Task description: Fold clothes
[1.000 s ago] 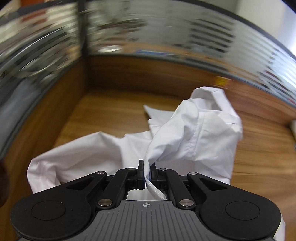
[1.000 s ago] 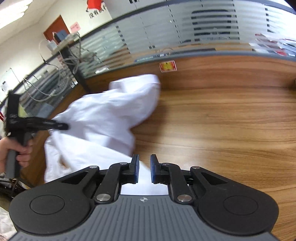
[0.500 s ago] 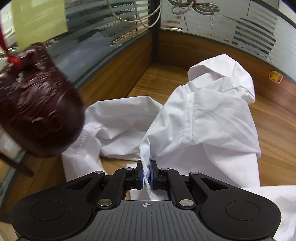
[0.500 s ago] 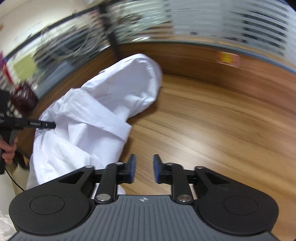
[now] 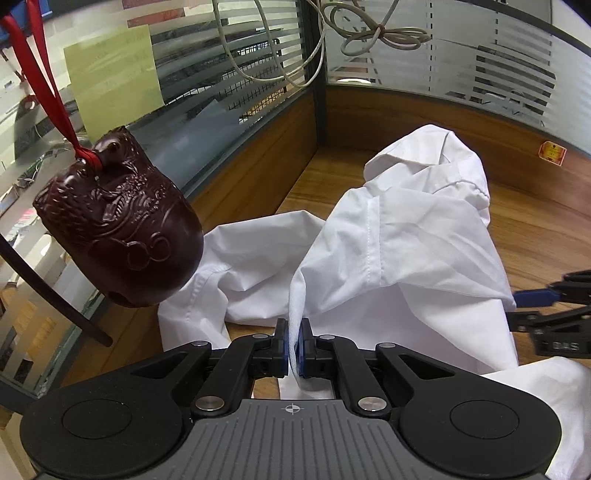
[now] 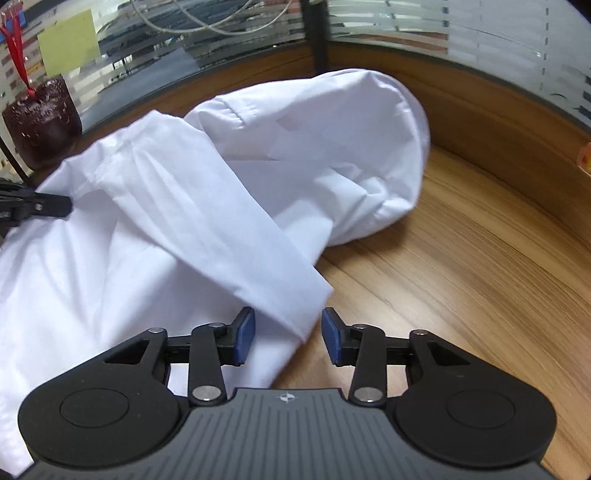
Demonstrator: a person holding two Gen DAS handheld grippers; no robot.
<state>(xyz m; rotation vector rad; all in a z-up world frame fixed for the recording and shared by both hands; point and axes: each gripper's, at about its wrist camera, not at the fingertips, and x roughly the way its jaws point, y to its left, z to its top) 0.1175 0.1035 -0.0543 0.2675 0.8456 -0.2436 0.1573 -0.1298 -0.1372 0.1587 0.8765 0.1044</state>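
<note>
L gripper (image 5: 294, 349) pinches white shirt (image 5: 406, 236); R gripper (image 6: 288, 334) opening, pads off cloth.

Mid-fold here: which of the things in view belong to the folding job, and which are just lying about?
Part of the job:
- white shirt, crumpled on the wooden desk
- left gripper, shut on a fold of the shirt
- right gripper, jaws opening over the shirt's edge, pads not pressing it

Just lying about:
- dark carved ornament on a red ribbon
- yellow note
- looped cables
</note>
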